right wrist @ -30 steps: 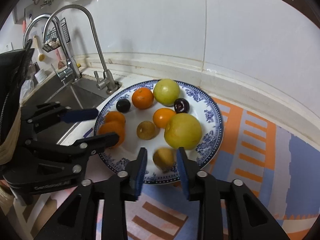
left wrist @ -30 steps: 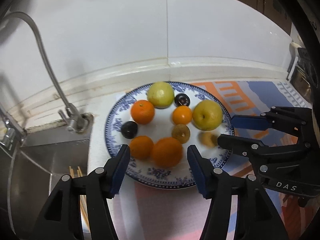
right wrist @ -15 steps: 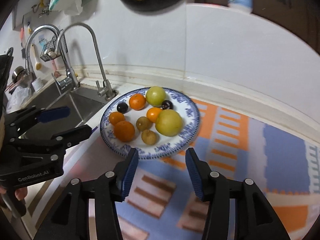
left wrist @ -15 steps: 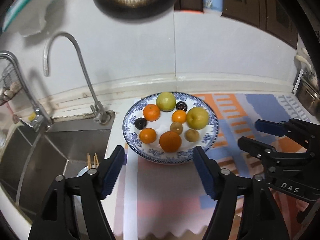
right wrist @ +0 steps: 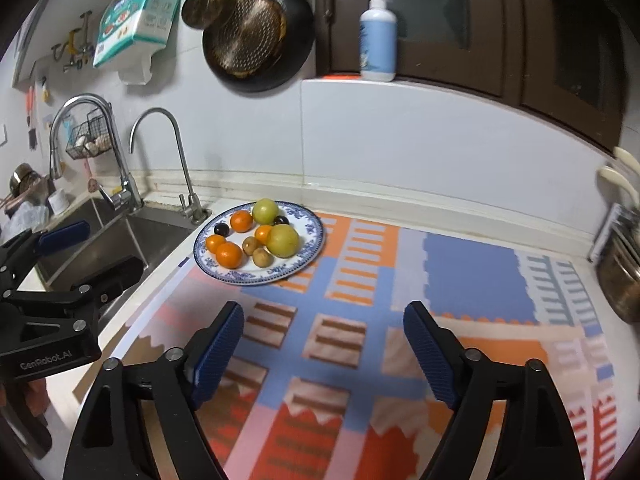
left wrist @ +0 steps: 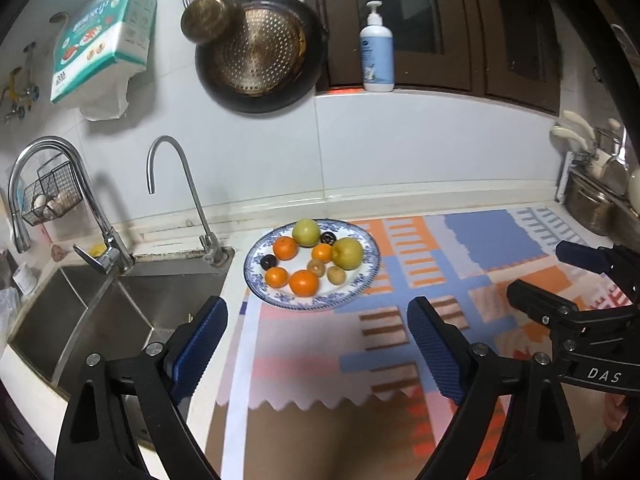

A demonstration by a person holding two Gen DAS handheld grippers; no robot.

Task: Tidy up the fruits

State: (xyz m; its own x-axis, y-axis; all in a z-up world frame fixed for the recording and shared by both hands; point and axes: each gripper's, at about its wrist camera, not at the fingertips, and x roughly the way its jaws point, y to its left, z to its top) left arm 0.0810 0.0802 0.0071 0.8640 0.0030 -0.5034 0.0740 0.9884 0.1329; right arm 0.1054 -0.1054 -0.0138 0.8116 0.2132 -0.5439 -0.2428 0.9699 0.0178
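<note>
On the worktop point(right wrist: 384, 200), a patterned mat point(right wrist: 460, 280) of orange, blue and pink blocks is spread, and a steel sink point(left wrist: 120, 304) with two taps is set at its left end. A round plate point(left wrist: 368, 276) with a blue floral rim is placed at the mat's far left corner, just beside the sink; being round, no long axis or heading can be given for it. Ten fruits are held on it in a loose cluster. Two large yellow-green fruits are seen: a pear point(left wrist: 347, 253) toward the right of the plate and an apple point(left wrist: 306, 232) at the back edge. Four oranges point(left wrist: 304, 282) are laid across the left and front, one of them at the centre. Two small brownish fruits point(left wrist: 336, 275) are set just in front of the pear, and two dark plums point(left wrist: 268, 261) are placed one at the left and one at the back, between apple and pear. The left tool point(left wrist: 318, 354) is held well short of the plate, its blue-padded fingers wide apart with nothing between them. The right tool point(right wrist: 322, 354) is held likewise, spread and empty, over the mat.
</note>
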